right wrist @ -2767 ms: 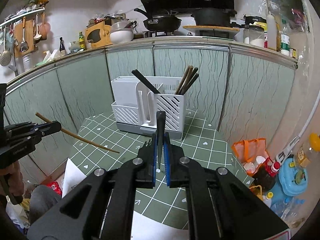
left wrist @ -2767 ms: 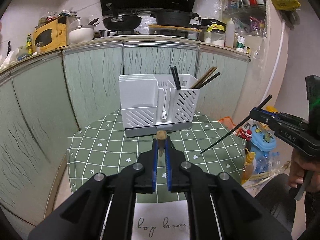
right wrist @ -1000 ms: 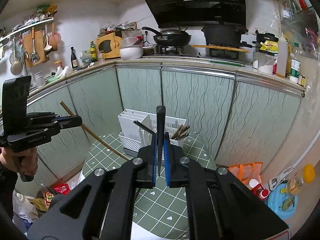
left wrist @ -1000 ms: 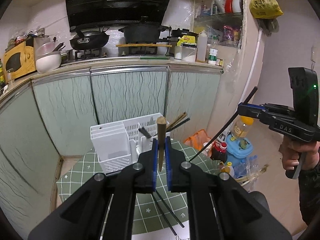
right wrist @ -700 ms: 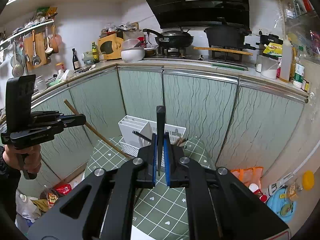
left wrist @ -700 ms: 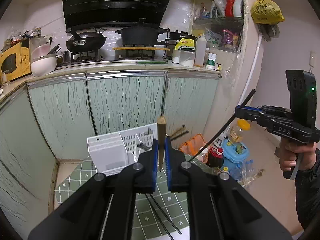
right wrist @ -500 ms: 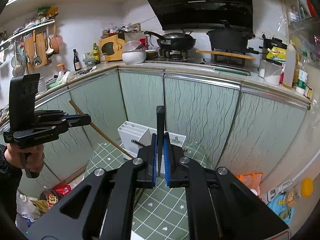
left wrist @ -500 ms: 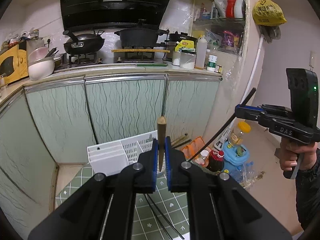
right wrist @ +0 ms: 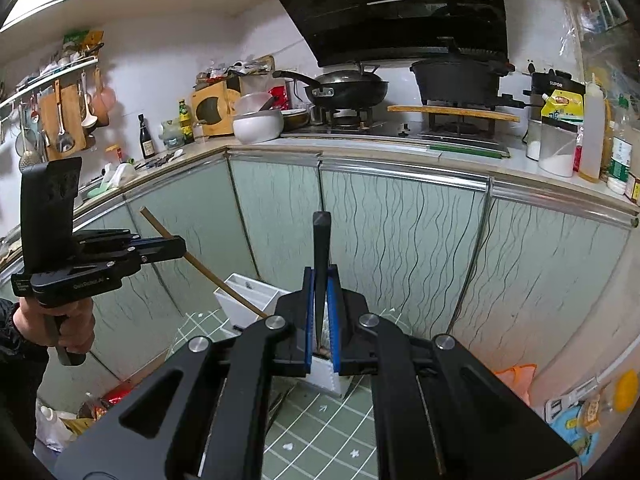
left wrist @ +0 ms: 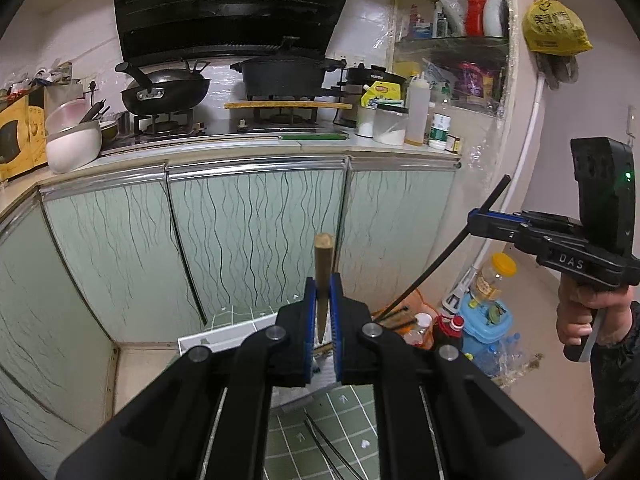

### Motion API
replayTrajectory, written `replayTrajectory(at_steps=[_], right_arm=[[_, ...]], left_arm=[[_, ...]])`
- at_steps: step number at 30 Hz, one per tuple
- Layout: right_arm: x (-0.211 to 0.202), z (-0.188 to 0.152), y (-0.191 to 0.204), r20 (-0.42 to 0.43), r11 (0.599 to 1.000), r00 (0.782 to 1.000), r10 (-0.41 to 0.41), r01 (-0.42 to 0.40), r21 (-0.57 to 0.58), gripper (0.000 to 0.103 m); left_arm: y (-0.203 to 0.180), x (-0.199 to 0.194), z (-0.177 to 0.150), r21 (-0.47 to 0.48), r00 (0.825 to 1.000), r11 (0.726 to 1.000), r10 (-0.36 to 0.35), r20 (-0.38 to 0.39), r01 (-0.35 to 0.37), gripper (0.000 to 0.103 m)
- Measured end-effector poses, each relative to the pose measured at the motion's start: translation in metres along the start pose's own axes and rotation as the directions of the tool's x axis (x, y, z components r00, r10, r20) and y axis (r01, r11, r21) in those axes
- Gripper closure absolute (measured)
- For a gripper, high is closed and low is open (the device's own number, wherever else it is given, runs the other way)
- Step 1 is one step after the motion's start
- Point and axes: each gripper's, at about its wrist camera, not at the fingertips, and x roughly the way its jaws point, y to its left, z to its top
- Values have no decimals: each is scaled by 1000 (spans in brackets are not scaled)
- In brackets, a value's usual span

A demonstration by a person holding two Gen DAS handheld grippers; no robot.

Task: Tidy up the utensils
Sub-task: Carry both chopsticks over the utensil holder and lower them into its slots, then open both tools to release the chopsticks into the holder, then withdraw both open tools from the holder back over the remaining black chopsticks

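Note:
My left gripper (left wrist: 321,308) is shut on a brown wooden chopstick (left wrist: 323,264) that stands end-on between its blue pads. It also shows at the left of the right wrist view, where the chopstick (right wrist: 204,270) slants down towards the white utensil holder (right wrist: 248,300). My right gripper (right wrist: 321,312) is shut on a black chopstick (right wrist: 321,256). In the left wrist view that gripper (left wrist: 474,222) is at the right, its black chopstick (left wrist: 444,250) slanting down-left. The holder (left wrist: 224,338) is mostly hidden behind my left gripper. Two black chopsticks (left wrist: 324,448) lie on the green checked tablecloth (left wrist: 352,432).
Green cabinet doors (left wrist: 256,240) stand close behind the table. The counter above carries a wok (left wrist: 164,90), a black pot (left wrist: 286,76) and bottles. Bottles and a blue container (left wrist: 486,328) sit on the floor at the right.
Both grippers have risen and tilted upward, still shut on their chopsticks. The holder and table have slid down to the bottom of both views.

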Motion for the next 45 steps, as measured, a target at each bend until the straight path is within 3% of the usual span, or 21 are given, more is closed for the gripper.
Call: replayTrajectory(at_steps=[17, 19, 20, 21, 22, 23, 25, 27, 29, 38, 45], right_arm=[[78, -19, -33, -36, 999, 999, 8, -6, 38, 97], [86, -24, -32, -56, 1000, 998, 2, -1, 20, 91], [90, -27, -33, -68, 1000, 998, -11, 12, 11, 70], [92, -30, -34, -68, 1000, 998, -17, 17, 7, 46], [92, -32, -34, -66, 1000, 998, -19, 19, 8, 36], [91, -36, -36, -58, 1000, 998, -29, 30, 11, 33], [90, -40, -37, -59, 999, 998, -37, 38, 15, 28], [87, -44, -37, -55, 999, 998, -42, 43, 14, 14], [81, -49, -35, -41, 999, 998, -49, 49, 0, 8], [55, -62, -20, -27, 998, 998, -62, 62, -20, 8], [42, -66, -9, -24, 997, 997, -69, 69, -25, 8]], left_arm=[[16, 75, -19, -8, 998, 1000, -16, -62, 16, 95], [14, 80, -21, 10, 997, 1000, -3, -73, 4, 90], [12, 82, -23, 29, 997, 999, 22, -77, -20, 67], [9, 82, -25, 43, 997, 999, 34, -73, -31, 29], [6, 80, -26, 60, 997, 997, 55, -56, -51, 14], [5, 76, -28, 72, 997, 995, 76, -26, -74, 11], [4, 73, -31, 74, 998, 995, 66, -25, -64, 11], [4, 72, -36, 67, 997, 995, 73, -38, -70, 11], [2, 67, -41, 75, 996, 994, 78, -36, -75, 11], [-5, 50, -58, 69, 994, 993, 100, -39, -97, 9], [-17, 28, -66, 72, 992, 990, 124, 3, -124, 9]])
